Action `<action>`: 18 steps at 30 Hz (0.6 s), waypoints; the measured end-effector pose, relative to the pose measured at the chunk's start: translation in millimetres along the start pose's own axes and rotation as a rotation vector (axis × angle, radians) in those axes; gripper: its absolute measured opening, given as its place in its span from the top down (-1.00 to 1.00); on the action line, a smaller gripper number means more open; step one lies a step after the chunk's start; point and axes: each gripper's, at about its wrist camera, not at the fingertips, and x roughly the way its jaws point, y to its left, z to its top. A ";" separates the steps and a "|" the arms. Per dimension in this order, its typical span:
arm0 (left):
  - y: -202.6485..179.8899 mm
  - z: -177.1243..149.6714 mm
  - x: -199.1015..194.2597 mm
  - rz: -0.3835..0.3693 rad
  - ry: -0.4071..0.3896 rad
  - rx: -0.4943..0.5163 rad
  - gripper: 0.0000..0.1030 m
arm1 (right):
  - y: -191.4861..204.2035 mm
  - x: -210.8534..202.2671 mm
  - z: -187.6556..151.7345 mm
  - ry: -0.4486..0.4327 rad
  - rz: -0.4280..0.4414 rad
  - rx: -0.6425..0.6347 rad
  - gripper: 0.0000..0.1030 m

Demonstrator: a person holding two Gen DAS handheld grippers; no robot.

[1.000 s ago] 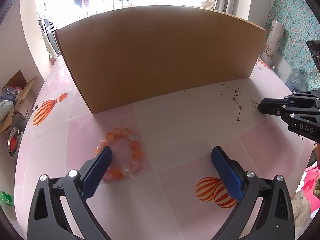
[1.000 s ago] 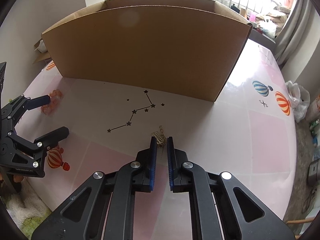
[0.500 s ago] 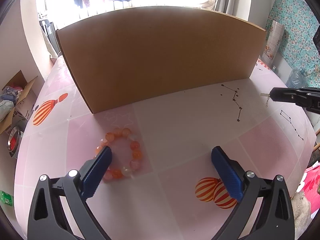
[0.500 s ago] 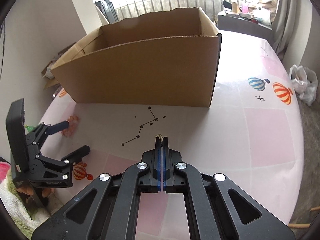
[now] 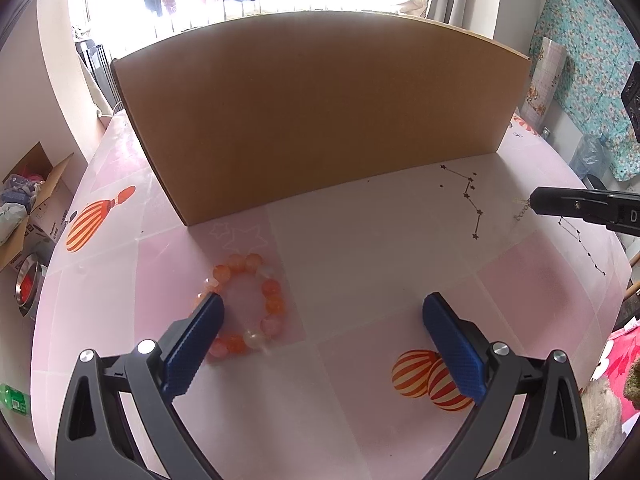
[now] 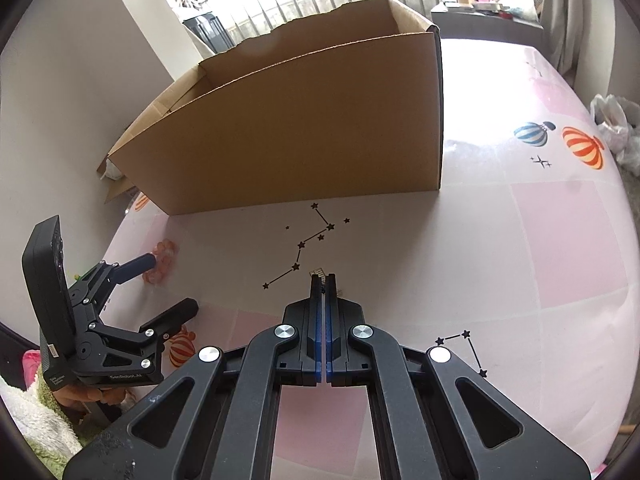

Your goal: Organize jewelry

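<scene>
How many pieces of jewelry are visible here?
2: the orange bead bracelet lies on the table by the open left claw; a small chain piece is pinched in the right claw.

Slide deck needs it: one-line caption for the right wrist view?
Right gripper shut on a small gold chain piece above the pink tablecloth, facing the open cardboard box.

Brown corrugated cardboard box: matt, fluted raw edge at the rim. Desk under a glossy pink-and-white printed plastic cover, window glare on it. Round bracelet of orange and milky beads: smooth, translucent, glassy. Left gripper and right gripper: matt black plastic frames, bright metal screw heads, blue textured rubbery pads. Small gold-coloured metal chain piece, shiny. Fluffy white and green cloth.
</scene>
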 end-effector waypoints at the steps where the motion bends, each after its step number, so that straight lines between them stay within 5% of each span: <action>1: 0.1 0.1 -1.2 0.009 -0.005 0.005 -0.89 | 0.6 -0.1 -0.8 -0.002 0.000 -0.002 1.00; 8: -7.0 7.8 -15.5 0.034 -0.057 0.064 -0.68 | 1.8 6.4 -8.4 0.006 -0.006 -0.011 1.00; 18: 1.0 15.3 -15.0 0.063 0.001 0.043 -0.01 | -2.7 9.9 -12.0 0.004 0.016 -0.002 1.00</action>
